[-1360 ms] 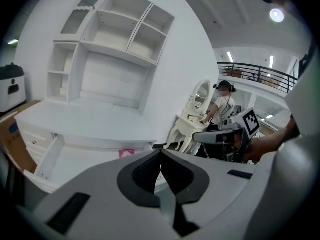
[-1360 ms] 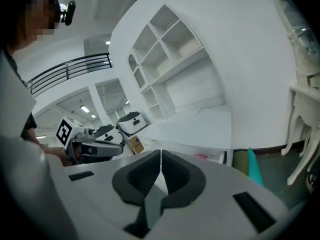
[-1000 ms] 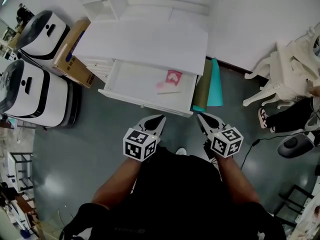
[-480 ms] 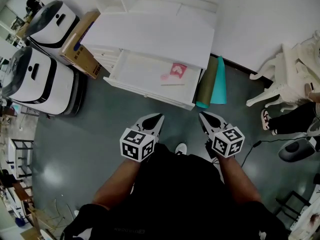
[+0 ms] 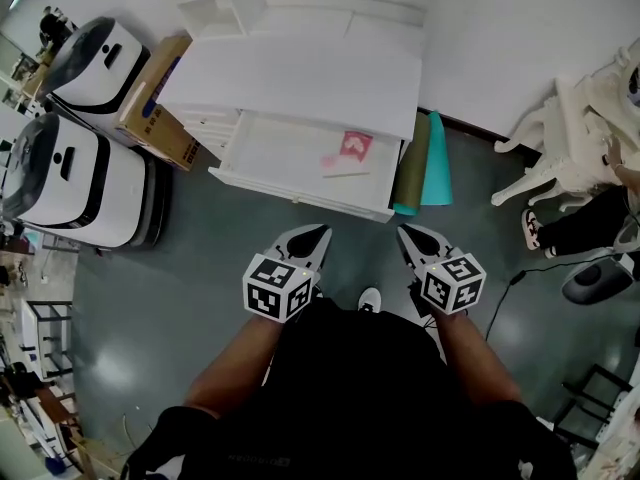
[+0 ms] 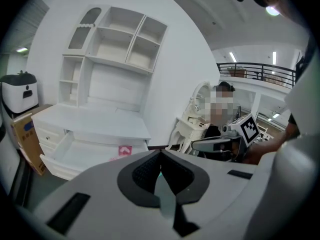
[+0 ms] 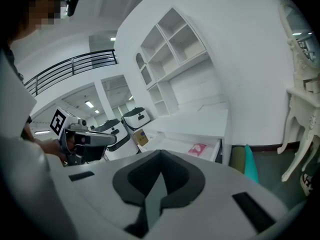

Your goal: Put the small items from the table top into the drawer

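Grey floor (image 5: 200, 268): fills the lower and middle of the head view; both tools hang over it.
White surface (image 5: 300, 78): upper centre of the head view, against the wall, with a white shelf unit (image 6: 115, 39) standing on its back edge.
White machines (image 5: 70, 183): two, at the left edge of the head view, one behind the other.
White chair (image 5: 570, 138): ornate, at the right edge of the head view.
Drawer (image 5: 270, 153): pulled open below the surface's front edge, centre of the head view.
Cardboard box (image 5: 155, 108): tilted, between the machines and the surface's left end.
Rolls: an olive roll (image 5: 410, 168) and a teal roll (image 5: 435, 163) lie side by side on the floor, just right of the drawer.
Left tool (image 5: 322, 232): lower centre of the head view, short of the drawer front; jaws closed tip to tip, holding nothing.
Right tool (image 5: 402, 232): beside the left one, to its right; jaws likewise pressed together and empty.
Pink packet (image 5: 354, 146): inside the drawer, in its right part.
Pale card (image 5: 338, 168): inside the drawer, just in front of the packet.
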Demonstrator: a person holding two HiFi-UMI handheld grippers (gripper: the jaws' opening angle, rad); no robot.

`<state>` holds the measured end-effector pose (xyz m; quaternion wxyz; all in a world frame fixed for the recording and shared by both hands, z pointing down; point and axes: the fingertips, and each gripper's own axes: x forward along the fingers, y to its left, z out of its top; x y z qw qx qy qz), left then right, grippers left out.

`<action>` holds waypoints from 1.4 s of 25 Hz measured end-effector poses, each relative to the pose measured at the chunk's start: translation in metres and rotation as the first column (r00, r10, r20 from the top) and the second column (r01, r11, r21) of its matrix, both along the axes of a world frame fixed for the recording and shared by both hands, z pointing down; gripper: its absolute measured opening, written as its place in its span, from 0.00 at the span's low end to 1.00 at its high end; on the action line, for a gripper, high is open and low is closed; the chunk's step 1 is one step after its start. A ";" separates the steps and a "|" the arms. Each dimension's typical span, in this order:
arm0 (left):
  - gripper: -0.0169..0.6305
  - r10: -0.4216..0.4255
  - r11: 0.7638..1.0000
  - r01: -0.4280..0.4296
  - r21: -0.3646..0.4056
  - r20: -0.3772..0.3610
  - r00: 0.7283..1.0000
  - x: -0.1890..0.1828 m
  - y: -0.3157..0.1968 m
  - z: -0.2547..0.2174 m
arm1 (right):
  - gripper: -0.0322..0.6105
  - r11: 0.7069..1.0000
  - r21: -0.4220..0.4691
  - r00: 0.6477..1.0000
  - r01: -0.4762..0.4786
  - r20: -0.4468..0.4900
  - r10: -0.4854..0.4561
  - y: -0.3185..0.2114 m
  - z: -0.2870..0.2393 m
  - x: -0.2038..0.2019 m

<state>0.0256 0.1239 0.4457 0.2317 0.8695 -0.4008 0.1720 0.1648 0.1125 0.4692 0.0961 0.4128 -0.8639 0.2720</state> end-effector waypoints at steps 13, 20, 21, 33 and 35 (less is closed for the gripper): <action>0.04 0.082 0.996 -0.082 -0.021 0.000 0.997 -0.025 -0.006 0.003 | 0.09 0.996 -0.017 0.996 -0.090 -0.014 0.090 0.005 -0.004 -0.025; 0.04 0.117 0.993 -0.116 -0.037 0.006 0.993 -0.032 -0.005 0.011 | 0.09 0.993 -0.020 0.992 -0.119 -0.029 0.119 0.011 0.003 -0.032; 0.04 0.122 0.992 -0.122 -0.038 0.007 0.993 -0.032 -0.003 0.011 | 0.09 0.992 -0.022 0.992 -0.122 -0.031 0.121 0.013 0.004 -0.032; 0.04 0.148 0.989 -0.147 -0.034 0.012 0.989 -0.029 0.000 0.010 | 0.09 0.992 -0.005 0.991 -0.123 -0.059 0.123 0.016 0.003 -0.030; 0.04 0.150 0.988 -0.149 -0.032 0.013 0.989 -0.028 0.002 0.009 | 0.09 0.992 -0.007 0.991 -0.122 -0.057 0.122 0.017 0.003 -0.030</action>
